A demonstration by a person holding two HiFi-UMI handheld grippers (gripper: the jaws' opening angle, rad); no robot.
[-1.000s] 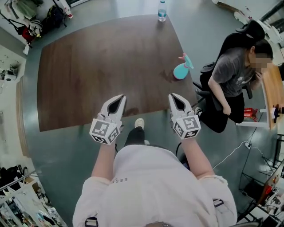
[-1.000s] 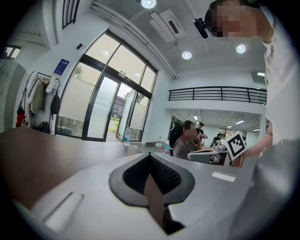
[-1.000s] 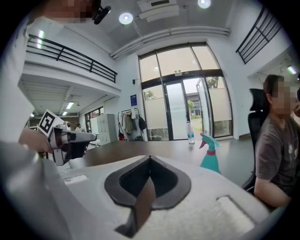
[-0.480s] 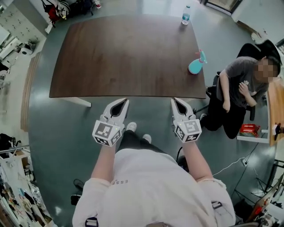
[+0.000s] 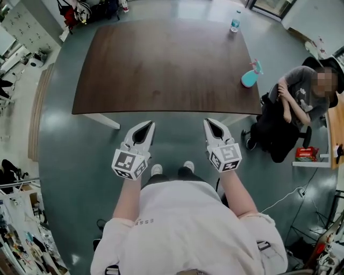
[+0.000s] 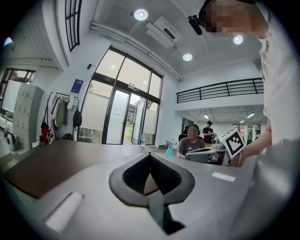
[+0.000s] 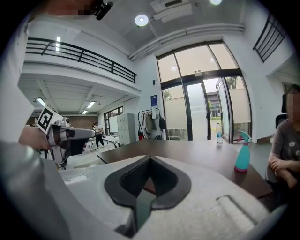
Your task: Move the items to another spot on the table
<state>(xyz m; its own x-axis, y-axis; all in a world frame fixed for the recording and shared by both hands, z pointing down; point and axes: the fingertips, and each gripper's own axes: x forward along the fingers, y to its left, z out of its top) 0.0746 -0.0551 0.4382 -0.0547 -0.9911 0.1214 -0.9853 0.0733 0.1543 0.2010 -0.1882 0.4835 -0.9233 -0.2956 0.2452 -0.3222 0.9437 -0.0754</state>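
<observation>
A teal spray bottle [image 5: 250,78] with a pink trigger stands near the right edge of the brown table [image 5: 161,64]; it also shows in the right gripper view as the spray bottle [image 7: 242,153]. A clear water bottle [image 5: 235,22] stands at the table's far right corner, seen too as the water bottle [image 7: 219,132]. My left gripper [image 5: 148,124] and right gripper [image 5: 209,122] hover over the floor short of the table's near edge. Both are shut and hold nothing, tips touching in the left gripper [image 6: 150,154] and right gripper [image 7: 150,158] views.
A seated person [image 5: 293,102] on an office chair sits close to the table's right side, near the spray bottle. Shelving and boxes [image 5: 309,154] stand at the right. Bags and clutter [image 5: 88,9] lie beyond the far left corner. Grey floor surrounds the table.
I have backed away from the table: its near edge was under the grippers and now lies ahead of them. The grippers stay shut and side by side.
</observation>
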